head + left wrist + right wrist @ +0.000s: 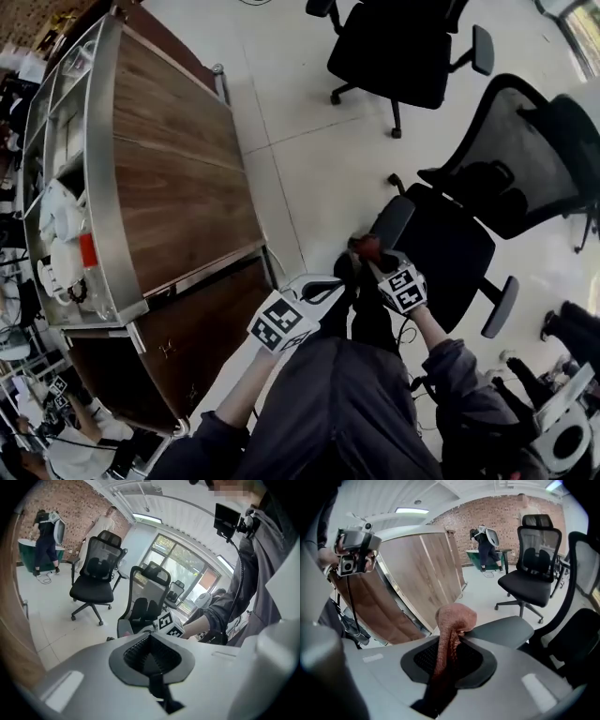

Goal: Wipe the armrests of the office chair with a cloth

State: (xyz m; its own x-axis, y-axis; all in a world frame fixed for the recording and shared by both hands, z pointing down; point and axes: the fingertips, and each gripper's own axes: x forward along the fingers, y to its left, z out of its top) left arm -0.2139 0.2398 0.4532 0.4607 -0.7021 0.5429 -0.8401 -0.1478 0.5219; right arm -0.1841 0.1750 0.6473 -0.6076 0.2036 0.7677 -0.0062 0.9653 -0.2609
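Observation:
The black mesh office chair [450, 251] stands to my right, with a grey near armrest [392, 221] and a far armrest [500, 307]. My right gripper [372, 253] is shut on a reddish-brown cloth [364, 247] at the near armrest's end. In the right gripper view the cloth [452, 620] bunches out of the shut jaws, right against the grey armrest pad [501, 629]. My left gripper [323, 289] hangs to the left of the chair, apart from it, shut with nothing in it. The left gripper view shows the chair's back [150, 592] ahead.
A long wooden table [178, 187] with a metal-framed side shelf [66, 159] fills the left. Another black office chair [403, 47] stands at the top, on pale tiled floor [309, 159]. A person [47, 536] works at a far green counter. Cables lie by my feet.

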